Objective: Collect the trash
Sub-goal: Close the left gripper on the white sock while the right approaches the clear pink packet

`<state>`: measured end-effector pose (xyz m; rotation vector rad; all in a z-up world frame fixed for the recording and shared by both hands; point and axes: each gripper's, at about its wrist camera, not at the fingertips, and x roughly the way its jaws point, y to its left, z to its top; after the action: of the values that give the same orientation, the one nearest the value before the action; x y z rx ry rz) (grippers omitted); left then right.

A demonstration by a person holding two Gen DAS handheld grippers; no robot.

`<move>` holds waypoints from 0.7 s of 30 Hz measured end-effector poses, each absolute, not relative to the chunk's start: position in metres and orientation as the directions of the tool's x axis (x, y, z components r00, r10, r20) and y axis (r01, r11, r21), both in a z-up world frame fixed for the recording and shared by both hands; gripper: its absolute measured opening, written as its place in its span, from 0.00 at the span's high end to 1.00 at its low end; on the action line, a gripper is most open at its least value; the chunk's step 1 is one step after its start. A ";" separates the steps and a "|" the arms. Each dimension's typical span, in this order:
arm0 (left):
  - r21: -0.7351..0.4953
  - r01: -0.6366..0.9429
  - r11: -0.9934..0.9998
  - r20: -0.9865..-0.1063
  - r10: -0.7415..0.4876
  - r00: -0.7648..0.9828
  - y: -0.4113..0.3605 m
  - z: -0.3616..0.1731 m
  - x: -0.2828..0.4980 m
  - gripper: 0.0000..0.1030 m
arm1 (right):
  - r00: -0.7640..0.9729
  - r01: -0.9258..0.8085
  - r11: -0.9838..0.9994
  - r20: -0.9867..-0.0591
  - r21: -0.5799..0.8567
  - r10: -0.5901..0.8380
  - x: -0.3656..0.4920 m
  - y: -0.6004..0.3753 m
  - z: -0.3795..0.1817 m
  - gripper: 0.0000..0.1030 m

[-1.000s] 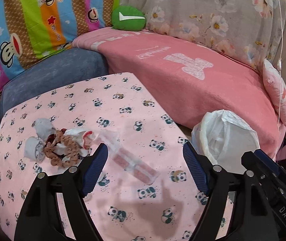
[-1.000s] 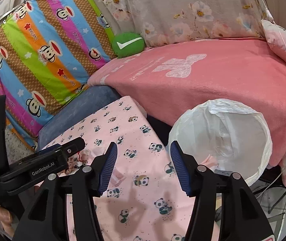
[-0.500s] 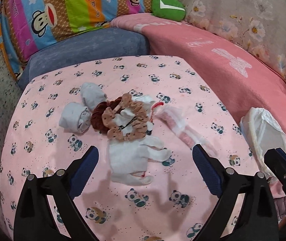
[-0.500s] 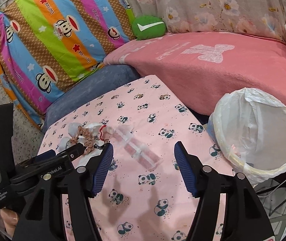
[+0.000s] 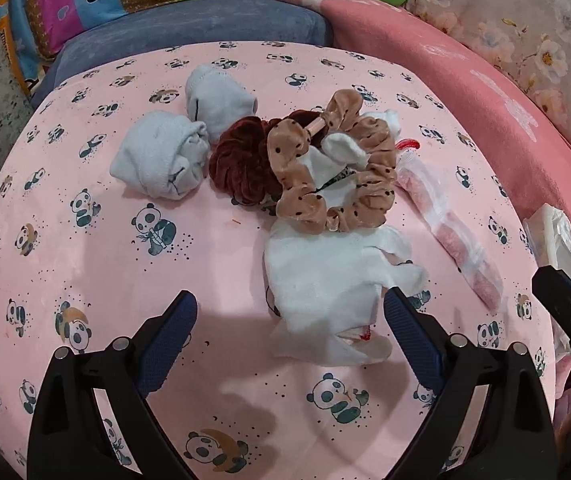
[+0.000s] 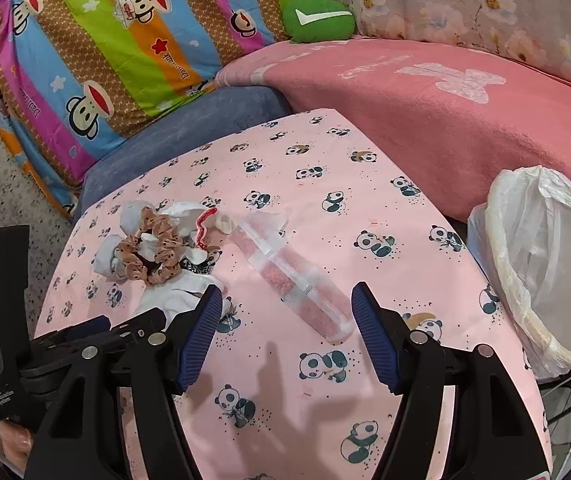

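**Jaws Hovered Over a Mixed Pile**

The clear plastic wrapper (image 6: 293,276) with pink contents lay on the panda-print surface (image 6: 325,168), just beside the pile and ahead of the right gripper (image 6: 285,340), whose jaws stood fairly wide and empty. The left gripper (image 5: 289,344) gaped wide, empty, over one white cloth (image 5: 325,280). Two scrunchies (image 5: 333,172), two grey socks (image 5: 161,160) and one lined bin (image 6: 545,272) showed. Grabbing cloth or a scrunchie instead of trash looked the likeliest mistake, the things lying so close.
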<state>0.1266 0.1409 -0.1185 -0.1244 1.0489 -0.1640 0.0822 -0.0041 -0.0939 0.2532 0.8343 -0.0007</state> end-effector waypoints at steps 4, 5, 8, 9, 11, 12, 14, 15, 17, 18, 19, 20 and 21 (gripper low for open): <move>-0.210 0.090 0.974 -0.849 -0.227 0.477 0.142 -0.123 0.129 0.32 | 0.653 0.096 0.978 -0.753 0.188 0.081 0.102 -0.002 -0.107 0.35; -0.222 0.097 0.970 -0.849 -0.241 0.469 0.141 -0.124 0.129 0.36 | 0.652 0.096 0.978 -0.754 0.187 0.080 0.103 -0.002 -0.108 0.35; -0.241 0.120 0.963 -0.843 -0.269 0.465 0.140 -0.124 0.128 0.51 | 0.633 0.108 0.978 -0.771 0.180 0.072 0.114 -0.003 -0.119 0.35; -0.246 0.132 0.960 -0.842 -0.280 0.462 0.139 -0.123 0.128 0.63 | 0.633 0.108 0.978 -0.771 0.180 0.072 0.114 -0.003 -0.119 0.35; -0.254 0.138 0.957 -0.839 -0.289 0.461 0.139 -0.121 0.126 0.70 | 0.618 0.116 0.977 -0.783 0.181 0.071 0.120 -0.005 -0.127 0.35; -0.254 0.141 0.957 -0.836 -0.291 0.465 0.139 -0.120 0.125 0.78 | 0.612 0.120 0.976 -0.787 0.182 0.072 0.122 -0.006 -0.130 0.35; -0.263 0.144 0.954 -0.833 -0.299 0.464 0.137 -0.119 0.125 0.82 | 0.590 0.128 0.974 -0.804 0.186 0.076 0.128 -0.007 -0.140 0.35; -0.268 0.145 0.953 -0.831 -0.304 0.466 0.137 -0.117 0.124 0.86 | 0.579 0.130 0.974 -0.811 0.187 0.079 0.129 -0.007 -0.144 0.35; -0.268 0.146 0.952 -0.828 -0.305 0.470 0.138 -0.115 0.122 0.87 | 0.580 0.122 0.978 -0.812 0.169 0.068 0.130 -0.005 -0.145 0.34; -0.270 0.145 0.952 -0.828 -0.306 0.471 0.137 -0.115 0.122 0.88 | 0.578 0.118 0.981 -0.814 0.153 0.057 0.130 -0.003 -0.146 0.36; -0.272 0.146 0.951 -0.826 -0.309 0.471 0.137 -0.114 0.121 0.88 | 0.577 0.112 0.985 -0.816 0.128 0.041 0.129 0.000 -0.146 0.40; -0.270 0.145 0.952 -0.826 -0.307 0.472 0.137 -0.113 0.120 0.88 | 0.573 0.103 0.991 -0.819 0.084 0.010 0.128 0.004 -0.147 0.43; -0.271 0.144 0.952 -0.826 -0.307 0.473 0.136 -0.112 0.119 0.89 | 0.572 0.094 0.994 -0.820 0.048 -0.014 0.126 0.008 -0.147 0.50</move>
<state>0.1195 0.1358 -0.1124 -0.1720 1.0438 -0.2775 0.1259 0.0084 -0.1472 0.0895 0.9604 -0.0635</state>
